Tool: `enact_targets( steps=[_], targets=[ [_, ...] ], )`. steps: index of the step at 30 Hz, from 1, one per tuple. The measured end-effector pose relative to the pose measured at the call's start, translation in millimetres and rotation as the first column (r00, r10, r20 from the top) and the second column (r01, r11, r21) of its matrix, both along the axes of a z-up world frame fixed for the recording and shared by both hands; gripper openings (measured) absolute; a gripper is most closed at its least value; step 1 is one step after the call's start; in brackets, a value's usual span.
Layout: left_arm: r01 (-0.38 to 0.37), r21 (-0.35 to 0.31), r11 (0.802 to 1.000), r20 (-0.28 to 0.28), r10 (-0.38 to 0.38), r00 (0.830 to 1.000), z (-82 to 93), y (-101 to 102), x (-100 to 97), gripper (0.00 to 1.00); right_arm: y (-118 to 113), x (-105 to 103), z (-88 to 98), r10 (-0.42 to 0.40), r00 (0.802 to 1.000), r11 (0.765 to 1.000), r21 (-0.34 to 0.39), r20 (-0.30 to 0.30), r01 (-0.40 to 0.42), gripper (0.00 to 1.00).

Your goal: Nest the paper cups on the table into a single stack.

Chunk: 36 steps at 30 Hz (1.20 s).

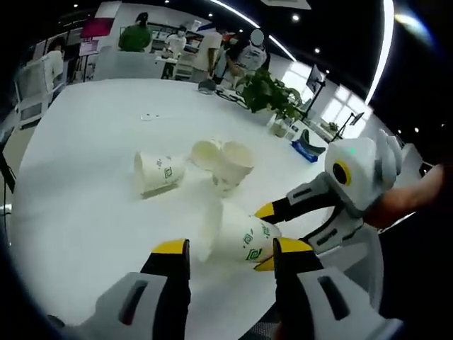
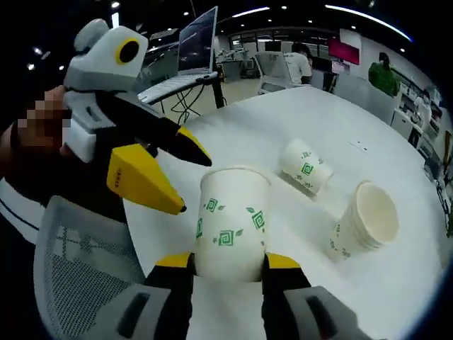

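Observation:
A white paper cup with green leaf prints (image 2: pixel 230 227) sits between my right gripper's (image 2: pixel 229 261) jaws, which are shut on its base end. In the left gripper view this cup (image 1: pixel 237 237) lies on its side just above the round white table (image 1: pixel 85 212), the right gripper (image 1: pixel 265 237) pinching it from the right. My left gripper (image 1: pixel 232 248) is open, its yellow-tipped jaws spread wide on either side of the cup's mouth end. A single cup (image 1: pixel 159 172) lies on its side farther out. Beside it lies a short nested stack (image 1: pixel 230 164).
A potted plant (image 1: pixel 269 92) and small items stand at the table's far edge. Several people stand beyond it. A grey mesh chair (image 2: pixel 78 276) sits close to the near table edge, with a laptop (image 2: pixel 195 46) on a desk behind. The single cup (image 2: pixel 306 166) and stack (image 2: pixel 364 223) lie mid-table.

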<state>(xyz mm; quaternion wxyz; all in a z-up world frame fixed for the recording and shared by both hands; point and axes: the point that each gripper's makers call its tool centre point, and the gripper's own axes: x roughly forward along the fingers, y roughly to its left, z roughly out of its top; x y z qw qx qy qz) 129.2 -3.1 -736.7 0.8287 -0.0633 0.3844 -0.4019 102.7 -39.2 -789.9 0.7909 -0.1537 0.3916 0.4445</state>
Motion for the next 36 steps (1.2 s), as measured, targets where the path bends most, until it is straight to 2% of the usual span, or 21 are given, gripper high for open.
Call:
enact_targets(
  steps=[7,10,14,15,19,21,26,33,36],
  targets=[
    [0.052,-0.024,0.998,-0.021,-0.052,0.998,0.9,-8.0,-8.0,0.44,2.3,-3.4,8.8,0.039,0.999,0.999,0.019,0.038,-0.040,0.36],
    [0.074,-0.041,0.996,-0.026,-0.075,0.997,3.8,-13.7,-13.2,0.44,6.4,-4.3,10.7,0.088,0.994,0.996,0.019,0.071,-0.090,0.36],
    [0.111,-0.056,0.992,-0.039,-0.113,0.993,6.1,-21.3,-21.7,0.41,12.3,-7.6,18.4,0.115,0.989,0.992,0.044,0.092,-0.120,0.36],
    [0.115,-0.050,0.992,-0.033,-0.116,0.993,6.5,-22.2,-22.7,0.41,11.8,-10.2,19.7,0.136,0.985,0.990,0.030,0.104,-0.139,0.36],
    [0.123,-0.053,0.991,-0.041,-0.125,0.991,5.8,-22.3,-24.5,0.33,9.8,-17.4,21.7,0.164,0.979,0.986,0.008,0.123,-0.166,0.36],
    [0.123,-0.057,0.991,-0.044,-0.126,0.991,11.0,-27.6,-31.3,0.28,7.2,-21.5,23.2,0.173,0.977,0.985,0.003,0.126,-0.174,0.36],
    [0.138,-0.072,0.988,-0.053,-0.142,0.988,14.8,-33.6,-39.3,0.22,3.4,-24.4,24.2,0.191,0.972,0.981,-0.003,0.139,-0.193,0.36],
    [0.173,-0.114,0.978,-0.078,-0.182,0.980,18.1,-41.7,-48.5,0.11,-2.1,-30.4,23.8,0.225,0.962,0.974,-0.011,0.157,-0.226,0.36],
    [0.205,-0.167,0.964,-0.079,-0.220,0.972,26.5,-52.9,-58.3,0.02,-3.1,-33.7,23.2,0.230,0.960,0.973,-0.012,0.160,-0.231,0.36]
  ],
)
